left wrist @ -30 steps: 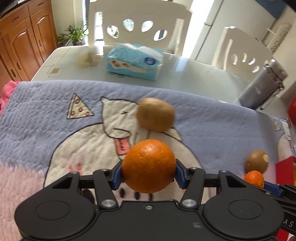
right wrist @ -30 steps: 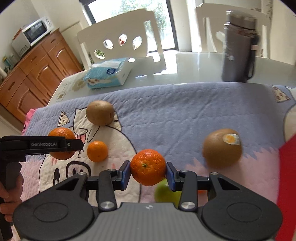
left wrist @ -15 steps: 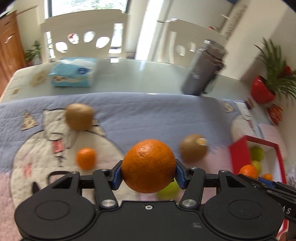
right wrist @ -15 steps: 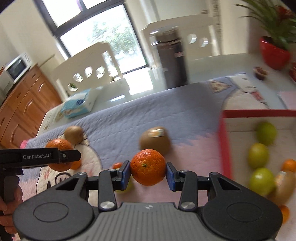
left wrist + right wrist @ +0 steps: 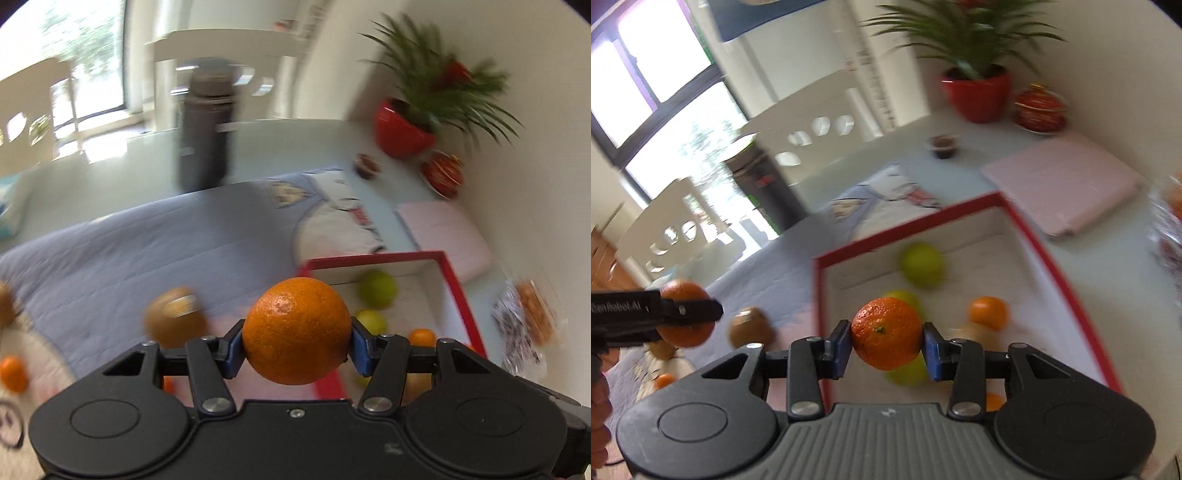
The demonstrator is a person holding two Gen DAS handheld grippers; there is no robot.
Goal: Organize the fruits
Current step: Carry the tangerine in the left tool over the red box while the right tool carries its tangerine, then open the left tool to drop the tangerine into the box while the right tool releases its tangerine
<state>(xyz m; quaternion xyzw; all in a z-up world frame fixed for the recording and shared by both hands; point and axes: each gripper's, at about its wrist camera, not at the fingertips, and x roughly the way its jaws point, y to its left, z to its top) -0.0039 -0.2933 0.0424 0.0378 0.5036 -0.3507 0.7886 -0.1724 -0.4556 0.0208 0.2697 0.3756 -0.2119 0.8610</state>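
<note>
My left gripper (image 5: 297, 349) is shut on a large orange (image 5: 297, 328) and holds it above the near left corner of the red-rimmed box (image 5: 460, 291). My right gripper (image 5: 886, 349) is shut on a smaller orange (image 5: 886, 338) above the same box (image 5: 905, 230), over its near part. The box holds green fruits (image 5: 921, 264) and a small orange (image 5: 988, 312). A kiwi (image 5: 175, 315) and a small orange (image 5: 13, 373) lie on the blue blanket (image 5: 129, 251). The left gripper with its orange (image 5: 685, 319) shows at the left of the right wrist view.
A dark bottle (image 5: 205, 129) stands behind the blanket. A red pot with a plant (image 5: 975, 92), a red bowl (image 5: 1039, 110), a small cup (image 5: 943, 146) and a folded pink cloth (image 5: 1067, 184) lie beyond the box. A snack bag (image 5: 528, 325) is right of it.
Both grippers swung right with their oranges, from over the blanket to the red-rimmed box. Their grips have not changed.
</note>
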